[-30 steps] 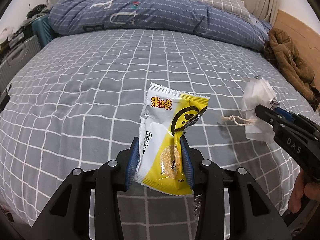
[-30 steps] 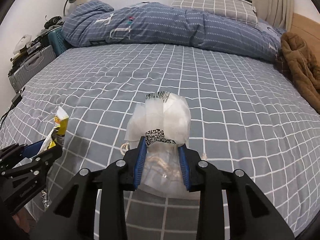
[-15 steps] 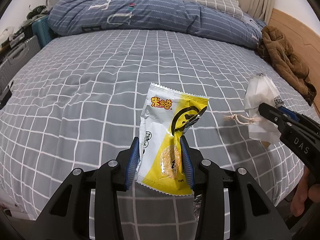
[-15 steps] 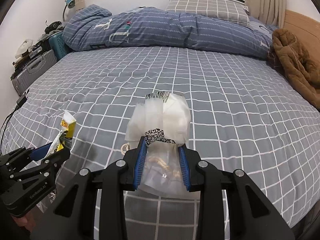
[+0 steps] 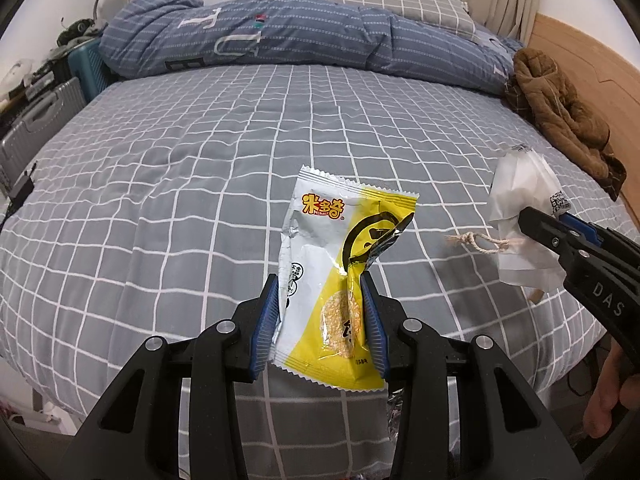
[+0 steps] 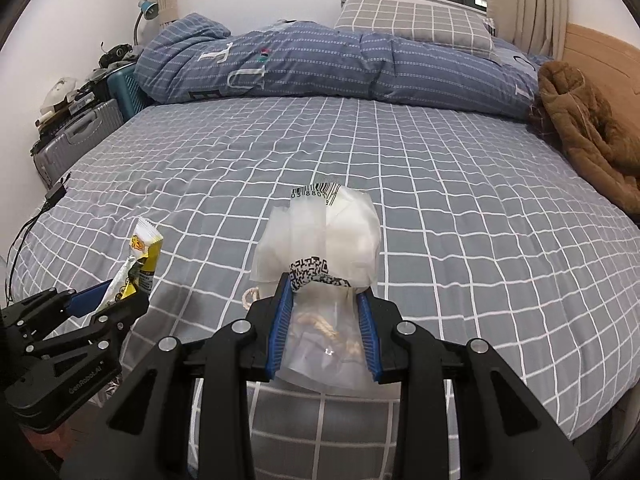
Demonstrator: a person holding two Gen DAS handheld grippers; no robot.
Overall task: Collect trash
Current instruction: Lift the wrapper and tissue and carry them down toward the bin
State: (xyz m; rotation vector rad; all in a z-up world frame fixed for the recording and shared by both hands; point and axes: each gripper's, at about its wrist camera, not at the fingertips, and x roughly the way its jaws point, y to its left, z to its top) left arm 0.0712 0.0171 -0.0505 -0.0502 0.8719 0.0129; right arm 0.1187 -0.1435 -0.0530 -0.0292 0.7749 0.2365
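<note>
We see both views evenly lit by soft, bright indoor light with only faint shadows, sharp throughout, a little glare on the foil snack wrapper (image 5: 344,276), and strong fisheye bending with dark vignetted corners.

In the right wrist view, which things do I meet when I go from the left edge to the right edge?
Grey suitcase → left gripper shut on the yellow snack wrapper → right gripper shut on the white plastic bag → brown coat.
</note>
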